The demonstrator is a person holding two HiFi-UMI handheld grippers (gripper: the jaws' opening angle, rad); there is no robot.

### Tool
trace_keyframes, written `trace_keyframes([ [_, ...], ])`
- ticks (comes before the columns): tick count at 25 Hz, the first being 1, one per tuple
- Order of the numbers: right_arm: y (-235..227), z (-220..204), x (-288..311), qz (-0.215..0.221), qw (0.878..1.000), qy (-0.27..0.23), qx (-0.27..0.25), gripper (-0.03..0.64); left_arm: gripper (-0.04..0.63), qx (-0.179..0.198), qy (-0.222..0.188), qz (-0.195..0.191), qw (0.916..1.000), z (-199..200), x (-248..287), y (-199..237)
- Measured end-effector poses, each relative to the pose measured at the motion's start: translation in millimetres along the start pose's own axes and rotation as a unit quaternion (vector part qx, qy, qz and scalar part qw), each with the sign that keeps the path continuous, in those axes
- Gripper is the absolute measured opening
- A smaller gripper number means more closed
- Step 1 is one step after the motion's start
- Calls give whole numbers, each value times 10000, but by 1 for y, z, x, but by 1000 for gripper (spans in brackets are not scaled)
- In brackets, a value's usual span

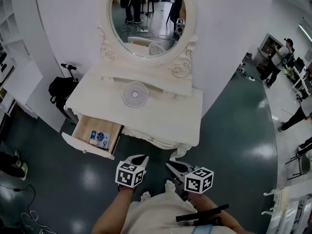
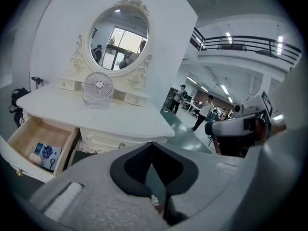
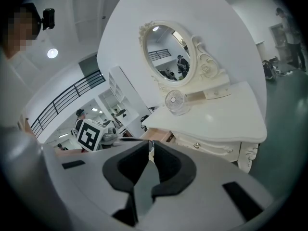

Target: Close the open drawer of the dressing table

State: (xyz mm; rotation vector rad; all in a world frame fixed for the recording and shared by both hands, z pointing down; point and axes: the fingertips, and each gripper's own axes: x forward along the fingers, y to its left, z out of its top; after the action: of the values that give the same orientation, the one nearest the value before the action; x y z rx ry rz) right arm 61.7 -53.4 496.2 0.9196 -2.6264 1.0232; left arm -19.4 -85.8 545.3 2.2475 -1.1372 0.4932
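Jaws first: on the left gripper (image 2: 153, 144) we read them shut tip to tip with nothing between. On the right gripper (image 3: 150, 144) there is a narrow slit between the pads, also empty. Both tools hang in the air in front of the dressing table (image 1: 161, 112), touching nothing. Key relation: the drawer (image 1: 87, 146) is pulled out at the table's left end. It lies ahead and to the left of the left jaws, low and left in the left gripper view, well apart from the tips. Its white front panel is the long side and faces out, away from the table body. We judge the push has to land square on that panel and drive it back toward the table. Left gripper is clearly the nearer one; the right one is further over, with the left tool between it and the drawer. Hard to see: in the right gripper view only a wooden corner of the drawer peeks out past the jaw and the left tool's marker cube (image 3: 90, 134). Any knob on the front panel is too small to be sure of. Things inside, a blue-patterned item (image 1: 100, 139) among them, we cannot name. Fan (image 1: 135, 93) and mirror (image 1: 148, 18) are up on the table, off the path to the panel.
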Motion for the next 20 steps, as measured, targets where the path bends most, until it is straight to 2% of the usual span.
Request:
trace_keyframes([
  [11,23,0,6,250,9997,-23,-23,41,9,-262,-520,57,9983,0,-61,-20],
  [20,44,-2,21,291,9985,337,-319,15,9,-384,-806,161,9959,9,-86,-10],
])
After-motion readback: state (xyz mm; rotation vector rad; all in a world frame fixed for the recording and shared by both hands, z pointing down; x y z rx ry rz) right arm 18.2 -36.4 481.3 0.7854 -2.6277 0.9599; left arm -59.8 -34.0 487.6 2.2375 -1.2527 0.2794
